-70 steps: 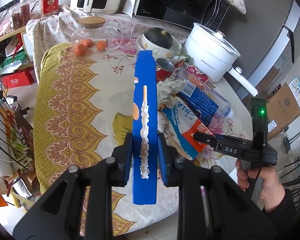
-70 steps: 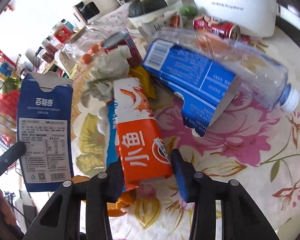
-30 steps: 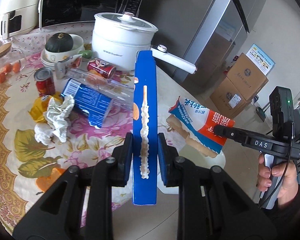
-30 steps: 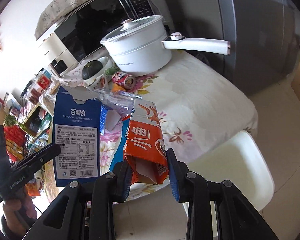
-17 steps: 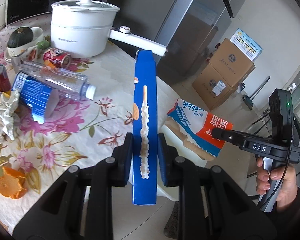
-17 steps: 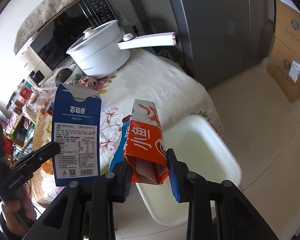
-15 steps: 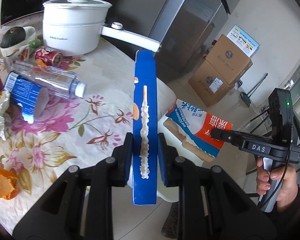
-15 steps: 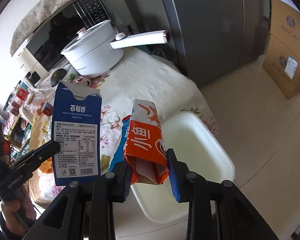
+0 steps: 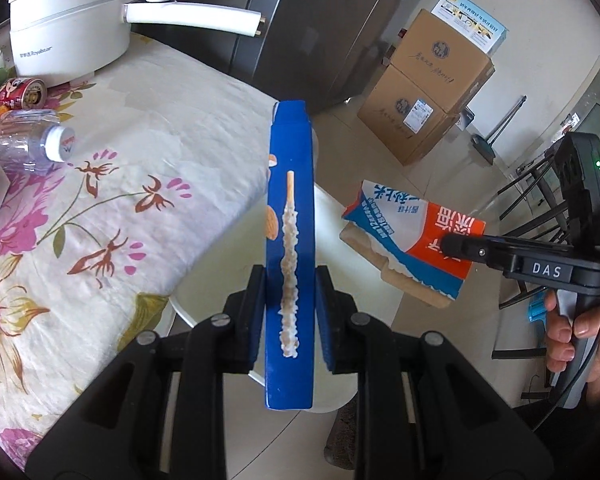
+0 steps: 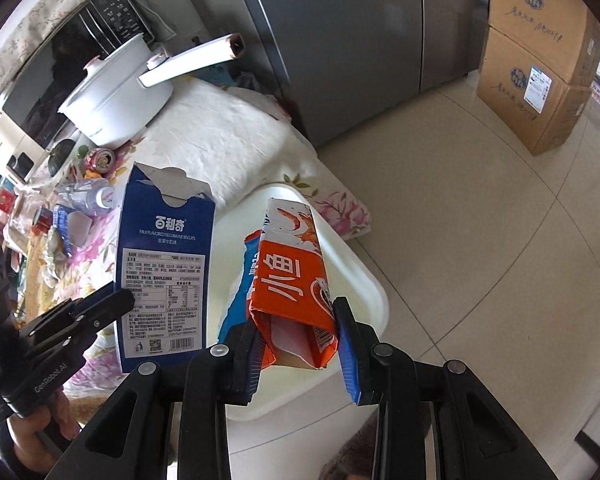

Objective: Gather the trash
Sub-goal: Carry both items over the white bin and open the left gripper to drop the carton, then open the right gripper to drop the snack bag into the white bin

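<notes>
White bin point(image 10: 364, 276): interior largely screened by the blue biscuit box point(image 10: 166, 264) and the orange snack box point(image 10: 292, 284); contents cannot be determined.
White bin, left wrist view point(image 9: 332, 208): only slivers visible on either side of the biscuit box point(image 9: 290, 240).
Biscuit box fine print: too small to read.
Plastic bottle point(image 9: 24, 142): body cut off by the left frame edge.
White pot point(image 9: 68, 28): lid cropped at the top edge.
Red can point(image 9: 22, 92): label too small to read.
Far table clutter point(image 10: 40, 216): compressed by the fisheye; items indistinct.
Right hand point(image 9: 580, 332): partly behind the handle.
Left hand point(image 10: 40, 440): mostly beyond the frame edge.
</notes>
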